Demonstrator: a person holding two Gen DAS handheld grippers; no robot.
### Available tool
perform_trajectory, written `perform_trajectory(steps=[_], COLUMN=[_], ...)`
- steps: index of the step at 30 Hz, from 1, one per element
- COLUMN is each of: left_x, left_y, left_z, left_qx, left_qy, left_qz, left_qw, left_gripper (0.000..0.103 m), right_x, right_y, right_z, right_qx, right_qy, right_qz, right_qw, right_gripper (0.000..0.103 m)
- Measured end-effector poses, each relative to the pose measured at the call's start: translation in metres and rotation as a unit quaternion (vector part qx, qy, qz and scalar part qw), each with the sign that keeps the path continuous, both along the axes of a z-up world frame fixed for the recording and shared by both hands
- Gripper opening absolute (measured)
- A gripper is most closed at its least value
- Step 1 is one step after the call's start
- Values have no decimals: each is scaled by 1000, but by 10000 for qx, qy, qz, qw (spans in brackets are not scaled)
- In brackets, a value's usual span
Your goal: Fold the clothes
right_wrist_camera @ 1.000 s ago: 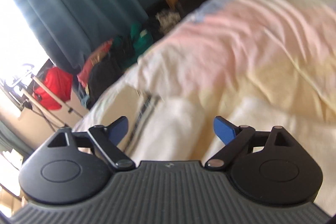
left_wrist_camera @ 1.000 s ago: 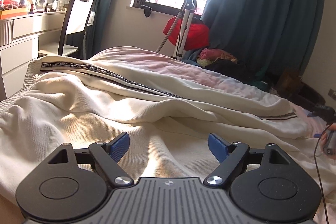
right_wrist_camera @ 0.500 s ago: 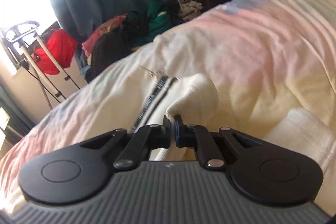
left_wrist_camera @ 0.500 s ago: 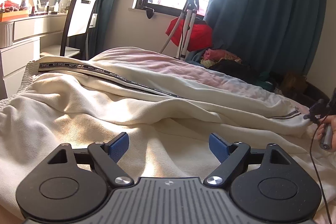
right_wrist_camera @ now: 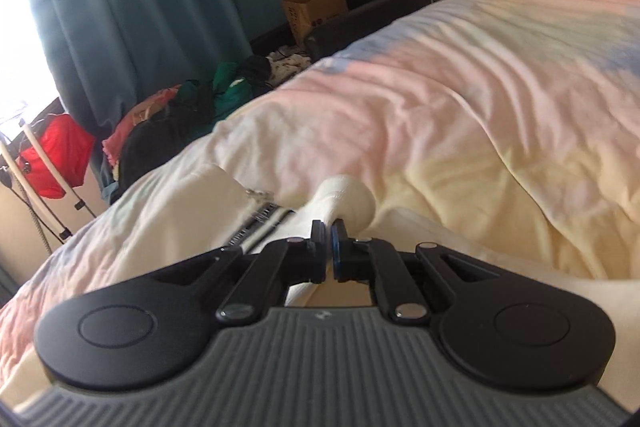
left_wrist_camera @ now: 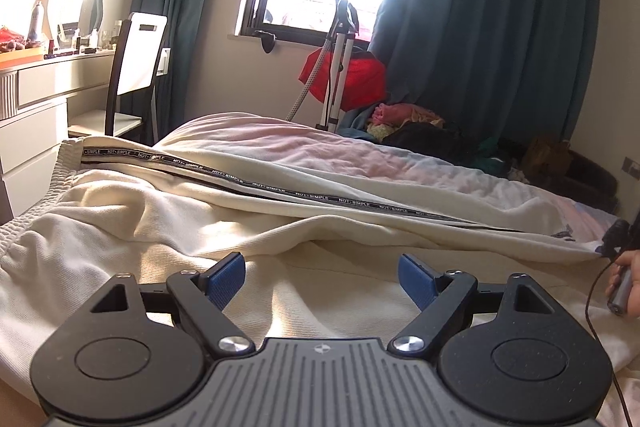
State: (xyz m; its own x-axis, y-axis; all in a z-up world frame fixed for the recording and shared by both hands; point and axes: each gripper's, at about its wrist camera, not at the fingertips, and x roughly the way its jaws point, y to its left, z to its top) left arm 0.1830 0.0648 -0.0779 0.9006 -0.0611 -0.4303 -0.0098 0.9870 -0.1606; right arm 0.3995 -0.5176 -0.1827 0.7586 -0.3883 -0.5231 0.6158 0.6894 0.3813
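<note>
Cream trousers [left_wrist_camera: 168, 227] with a black lettered side stripe [left_wrist_camera: 280, 189] lie spread across the bed. Their elastic waistband [left_wrist_camera: 64, 163] is at the left. My left gripper [left_wrist_camera: 322, 277] is open and empty, low over the near trouser leg. My right gripper [right_wrist_camera: 330, 239] is shut on the cuff end of a trouser leg [right_wrist_camera: 344, 201], next to the striped seam [right_wrist_camera: 260, 223]. In the left wrist view the right gripper and the hand holding it [left_wrist_camera: 622, 279] show at the far right edge, at the leg's end.
The bed has a pastel pink, blue and yellow duvet [right_wrist_camera: 460, 87]. A white dresser [left_wrist_camera: 36, 95] and chair [left_wrist_camera: 136, 67] stand at the left. A red bag [left_wrist_camera: 352, 79], a stand and a heap of clothes [left_wrist_camera: 420, 131] lie under the window. A paper bag [right_wrist_camera: 312, 11] stands by a dark sofa.
My right gripper closed on the trouser cuff and has drawn it a little toward me. My left gripper stayed open over the trousers, rising slightly.
</note>
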Motion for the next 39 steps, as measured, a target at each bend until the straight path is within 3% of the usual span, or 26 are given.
perform_trajectory(steps=[3,12,16,18,20,21,22,27,32,36,39], left_x=[-1,5,6,1,-5,-9,-13,-34,-54,-73,-90], left_y=[0,3,3,3,2,1,0,-3,-7,-9,-4], left_z=[1,-3,3,12,21,23,25,34,43,46,41], left_qx=[28,28,8,49,106,139,173,340,507,573,319], left_qy=[-25,37,-41,-182,-308,-329,-351,-460,-568,-618,-556], left_qz=[11,23,21,20,-7,-28,-48,-151,-254,-337,-380], left_qw=[10000,10000,10000,9998,9995,9994,9992,9982,9968,9959,9972], left_gripper=[85,85,85,85,86,86,86,88,90,93,97], right_x=[-8,-9,-13,-15,-28,-35,-42,-96,-165,-215,-237], right_y=[-3,-5,-1,8,26,35,44,111,176,211,218], right_z=[-17,-18,-15,-4,13,21,29,73,100,100,93], right_qx=[72,135,126,-225,-610,-734,-858,-1301,-1215,-1317,-1217], right_qy=[57,-155,36,352,397,357,317,329,0,-393,-350], right_qz=[-39,140,240,219,360,496,632,1605,2467,2932,3084], right_qw=[10000,9997,9996,9989,9967,9954,9938,9779,9615,9461,9428], right_gripper=[6,6,9,22,78,90,94,94,94,94,94])
